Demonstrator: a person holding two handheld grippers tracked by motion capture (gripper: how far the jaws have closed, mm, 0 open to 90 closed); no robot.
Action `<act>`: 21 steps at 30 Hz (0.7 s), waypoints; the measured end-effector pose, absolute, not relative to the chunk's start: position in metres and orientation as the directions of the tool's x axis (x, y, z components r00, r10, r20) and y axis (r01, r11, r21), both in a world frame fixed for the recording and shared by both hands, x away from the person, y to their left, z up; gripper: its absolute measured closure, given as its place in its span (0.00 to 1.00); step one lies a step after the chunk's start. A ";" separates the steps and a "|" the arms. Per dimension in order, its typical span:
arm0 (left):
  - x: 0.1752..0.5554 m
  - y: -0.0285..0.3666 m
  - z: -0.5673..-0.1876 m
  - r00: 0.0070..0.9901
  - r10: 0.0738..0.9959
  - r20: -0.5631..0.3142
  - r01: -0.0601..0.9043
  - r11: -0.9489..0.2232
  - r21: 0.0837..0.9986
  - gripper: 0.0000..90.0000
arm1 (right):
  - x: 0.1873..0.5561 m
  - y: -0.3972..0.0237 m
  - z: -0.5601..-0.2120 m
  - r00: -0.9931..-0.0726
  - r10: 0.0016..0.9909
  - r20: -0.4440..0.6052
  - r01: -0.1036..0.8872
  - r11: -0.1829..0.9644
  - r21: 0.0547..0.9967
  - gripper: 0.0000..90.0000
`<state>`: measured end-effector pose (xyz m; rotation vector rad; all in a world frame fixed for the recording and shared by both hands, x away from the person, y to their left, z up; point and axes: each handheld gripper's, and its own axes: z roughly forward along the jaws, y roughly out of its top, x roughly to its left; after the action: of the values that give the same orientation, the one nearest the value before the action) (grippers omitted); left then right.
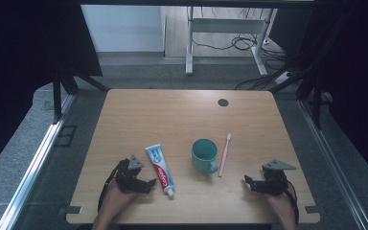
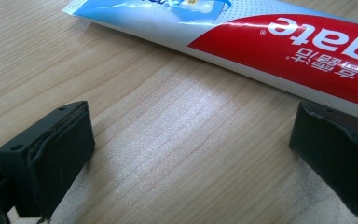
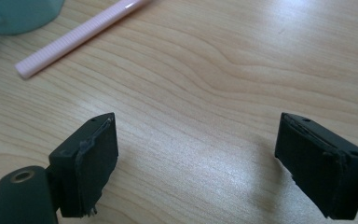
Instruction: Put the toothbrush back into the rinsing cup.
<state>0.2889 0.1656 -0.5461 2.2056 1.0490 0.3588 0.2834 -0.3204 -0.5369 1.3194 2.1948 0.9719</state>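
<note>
Both my tongs stand spread, empty. Left tongs (image 1: 149,184) sit beside the toothpaste tube (image 1: 160,170) on the desk (image 1: 182,115); a slanted closing risks skidding it. Right tongs (image 1: 247,182) idle near the toothbrush (image 1: 224,154).

Soft even light, faint tabletop glare
</note>
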 end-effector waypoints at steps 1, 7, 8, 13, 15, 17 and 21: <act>0.289 0.166 -0.546 0.640 0.767 -0.034 0.586 -0.460 0.667 0.00 | 0.283 -0.320 -0.536 -0.481 0.877 0.011 0.596 0.318 0.738 0.14; 0.289 0.166 -0.546 0.639 0.769 -0.033 0.587 -0.459 0.667 0.00 | 0.282 -0.320 -0.532 -0.490 0.872 0.009 0.590 0.324 0.740 0.14; 0.289 0.166 -0.546 0.638 0.770 -0.033 0.588 -0.458 0.667 0.00 | 0.282 -0.319 -0.531 -0.494 0.869 0.005 0.586 0.329 0.741 0.14; 0.289 0.166 -0.546 0.634 0.773 -0.032 0.589 -0.456 0.667 0.00 | 0.280 -0.316 -0.526 -0.505 0.863 0.016 0.581 0.326 0.746 0.14; 0.289 0.166 -0.546 0.632 0.774 -0.031 0.590 -0.455 0.667 0.00 | 0.279 -0.315 -0.524 -0.501 0.864 0.037 0.589 0.310 0.746 0.15; 0.289 0.166 -0.546 0.631 0.775 -0.032 0.591 -0.454 0.667 0.00 | 0.279 -0.315 -0.523 -0.500 0.865 0.051 0.596 0.301 0.744 0.15; 0.289 0.167 -0.546 0.631 0.775 -0.029 0.591 -0.456 0.665 0.00 | 0.281 -0.313 -0.521 -0.504 0.861 0.068 0.605 0.296 0.739 0.14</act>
<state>0.2891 0.1666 -0.5457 2.2041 1.0634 0.3678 0.2808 -0.3130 -0.5213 1.3219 2.2279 1.0387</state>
